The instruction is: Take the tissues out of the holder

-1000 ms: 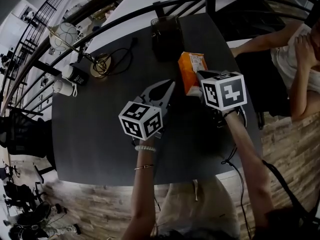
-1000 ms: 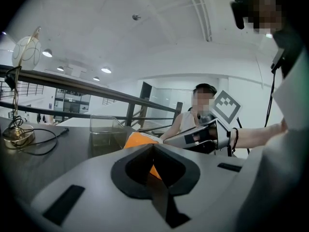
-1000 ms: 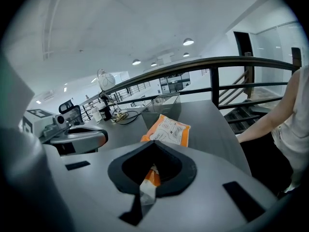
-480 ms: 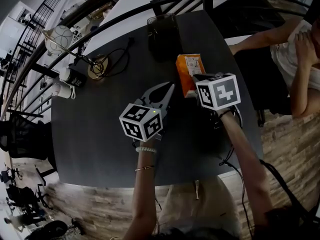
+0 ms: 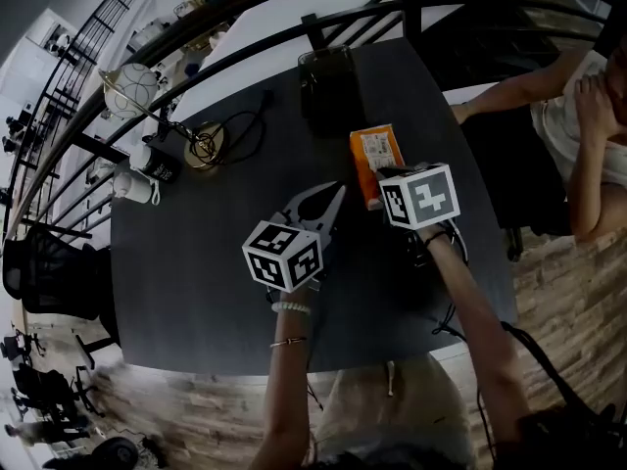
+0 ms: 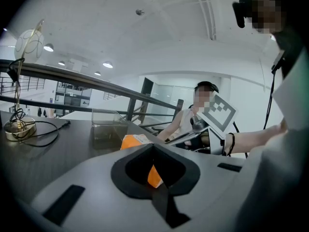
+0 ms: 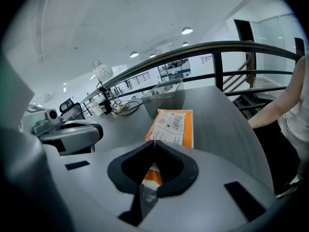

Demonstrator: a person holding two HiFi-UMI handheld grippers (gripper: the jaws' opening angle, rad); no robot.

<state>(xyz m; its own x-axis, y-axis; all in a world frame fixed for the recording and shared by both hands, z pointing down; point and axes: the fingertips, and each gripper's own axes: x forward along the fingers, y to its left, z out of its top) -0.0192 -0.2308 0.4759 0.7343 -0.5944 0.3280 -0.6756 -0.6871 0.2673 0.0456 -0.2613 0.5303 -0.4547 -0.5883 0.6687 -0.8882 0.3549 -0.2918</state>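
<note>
Okay, the clear holder [image 5: 327, 55] stands near the far edge of the table [image 5: 196, 262]. Its walls look dark, and I can't pick out anything inside. The orange tissue pack [image 5: 376, 160] is out of it, lying flat on the table just on my side of the holder, label up. My right gripper [image 7: 154, 144] has its jaws pressed together on the pack's near end, and a strip of clear wrap and orange runs down the seam. My left gripper [image 6: 153, 146] is closed too, holding nothing, with its tips just beside the pack's left edge. In the head view the marker cube covers the right jaws. The label print is too small to read. A lamp [image 5: 204, 147] and cups [image 5: 134, 186] sit far left.
</note>
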